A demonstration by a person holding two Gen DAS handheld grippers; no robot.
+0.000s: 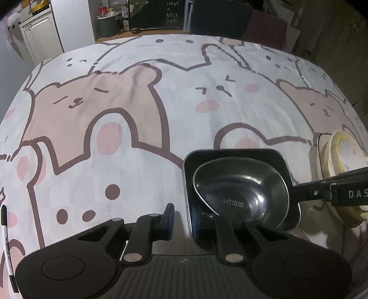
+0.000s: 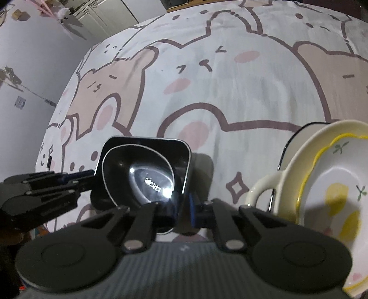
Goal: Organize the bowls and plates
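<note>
While both grippers meet at the square black tray (image 1: pixel 237 161), which sits on the cartoon-bear tablecloth (image 1: pixel 138 115) with an oval steel bowl (image 1: pixel 241 186) nested inside, the left gripper (image 1: pixel 182 220) reaches in low with its jaws straddling the tray's near-left wall, not fully closed. From the tray's other side, the right gripper (image 2: pixel 184 211) likewise brackets the wall, jaws narrowly apart. Stacked cream plates (image 2: pixel 322 184) stand just beside; "HAVE A NICE DAY!" reads on a dark sign (image 1: pixel 172 12), "DAS" on the right gripper's arm.
</note>
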